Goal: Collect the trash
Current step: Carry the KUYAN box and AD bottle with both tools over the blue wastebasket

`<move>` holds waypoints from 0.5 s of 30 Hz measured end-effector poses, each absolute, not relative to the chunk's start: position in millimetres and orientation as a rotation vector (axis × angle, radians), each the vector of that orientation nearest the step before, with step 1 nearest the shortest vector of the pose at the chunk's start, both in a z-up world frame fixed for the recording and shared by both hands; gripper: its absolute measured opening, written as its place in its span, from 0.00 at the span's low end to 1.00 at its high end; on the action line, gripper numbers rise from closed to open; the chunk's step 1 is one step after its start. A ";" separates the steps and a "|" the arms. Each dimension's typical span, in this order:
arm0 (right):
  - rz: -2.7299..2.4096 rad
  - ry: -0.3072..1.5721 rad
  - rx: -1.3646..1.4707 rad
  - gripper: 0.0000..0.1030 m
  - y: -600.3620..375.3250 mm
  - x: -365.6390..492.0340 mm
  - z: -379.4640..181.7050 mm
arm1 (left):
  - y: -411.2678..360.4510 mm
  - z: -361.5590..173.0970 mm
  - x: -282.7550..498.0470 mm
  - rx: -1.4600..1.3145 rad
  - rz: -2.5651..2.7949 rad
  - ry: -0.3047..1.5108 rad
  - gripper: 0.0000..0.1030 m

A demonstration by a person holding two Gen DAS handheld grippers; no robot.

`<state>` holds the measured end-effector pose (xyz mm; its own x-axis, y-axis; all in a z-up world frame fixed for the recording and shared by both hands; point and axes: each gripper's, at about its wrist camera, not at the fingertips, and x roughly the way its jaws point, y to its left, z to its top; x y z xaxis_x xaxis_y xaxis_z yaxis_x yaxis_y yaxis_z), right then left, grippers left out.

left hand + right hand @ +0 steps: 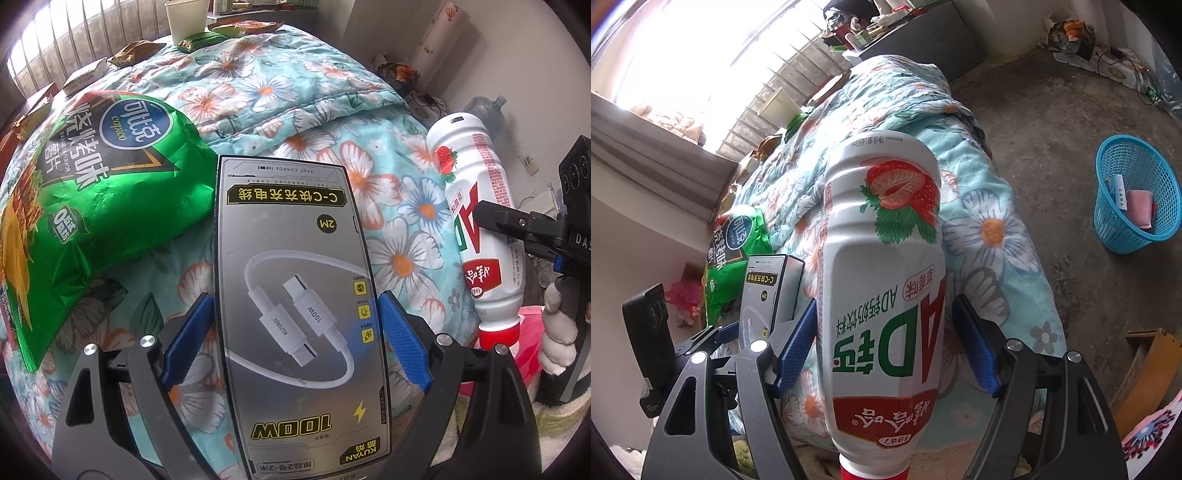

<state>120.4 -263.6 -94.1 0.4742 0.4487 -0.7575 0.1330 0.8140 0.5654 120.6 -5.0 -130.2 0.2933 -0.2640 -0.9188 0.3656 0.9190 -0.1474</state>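
The left claw (295,325) is clamped on a grey cable box (295,295), its blue pads pressed to the two long sides near the box's lower half, the box standing up away from the fingers over the flowered quilt (295,110) of the bed. The right claw (884,343) is clamped on a white strawberry drink bottle (886,258), pads against its flanks at the printed label, red cap end toward the hand and base pointing out over the bed. The two held things are near each other, side by side but not touching, the box to the bottle's left. Just beside the box, on the quilt, lies a green crisp bag (92,206), its edge close to the box's top left corner. More wrappers (136,53) and a paper cup (186,18) sit at the far edge of the bed by the window. To the right of the bed the bare concrete floor (1052,129) is open, and a blue mesh basket (1134,199) stands there well apart from the bed, with a few items already in it.
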 end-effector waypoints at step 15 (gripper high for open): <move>0.233 0.997 0.697 0.61 -271.7 104.9 -83.1 | -3.8 -101.5 97.8 0.128 -0.438 1.081 0.82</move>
